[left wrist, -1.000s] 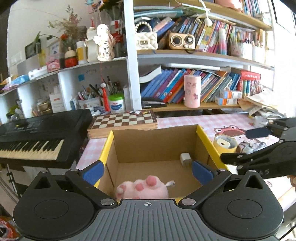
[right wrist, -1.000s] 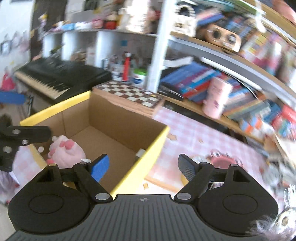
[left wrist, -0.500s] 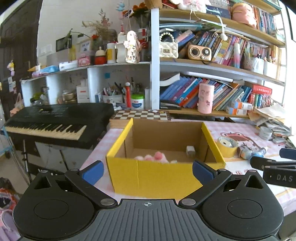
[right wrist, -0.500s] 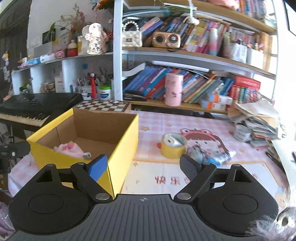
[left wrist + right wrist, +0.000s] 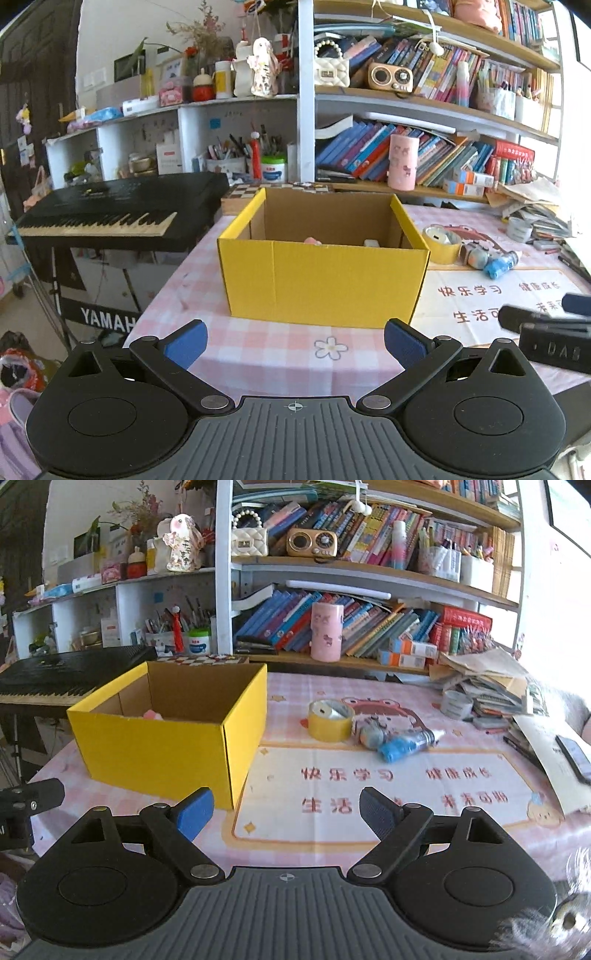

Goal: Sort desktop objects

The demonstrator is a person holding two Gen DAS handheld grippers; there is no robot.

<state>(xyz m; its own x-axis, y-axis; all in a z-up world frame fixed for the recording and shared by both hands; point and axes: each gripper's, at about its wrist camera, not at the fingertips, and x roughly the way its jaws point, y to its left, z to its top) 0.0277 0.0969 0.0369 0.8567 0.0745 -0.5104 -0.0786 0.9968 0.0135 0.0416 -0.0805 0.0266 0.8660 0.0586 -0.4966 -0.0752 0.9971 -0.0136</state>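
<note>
Left wrist view: the left gripper (image 5: 293, 343) is seen low in the frame, jaws spread wide with nothing between them, above the pink checked tabletop (image 5: 258, 354). The yellow box (image 5: 325, 280) is seen at frame centre, open at the top, resting on the tabletop. Inside it, only the tip of a pink plush item (image 5: 312, 240) and a small white object (image 5: 370, 243) are visible above the front wall. Part of the right gripper (image 5: 554, 332) is seen at the right edge of the frame.

Right wrist view: the right gripper (image 5: 286, 814) is seen low in the frame; its jaws have just been opening and are spread wide, nothing between them. The yellow box (image 5: 166, 753) is placed at left of centre. A yellow tape roll (image 5: 330, 720) is seen right of the box, at frame centre, standing apart from the box on the tabletop (image 5: 288, 701). Just beside the roll, to its right, a blue bottle (image 5: 406, 744) is seen lying on its side, with a small greyish item (image 5: 371, 734) between roll and bottle; contact cannot be told. A second, grey tape roll (image 5: 457, 704) is seen further right, next to a stack of papers (image 5: 491, 686). A printed mat (image 5: 388, 786) is laid in front of these things. A black keyboard (image 5: 66, 679) is seen at the left edge, behind the box.
</note>
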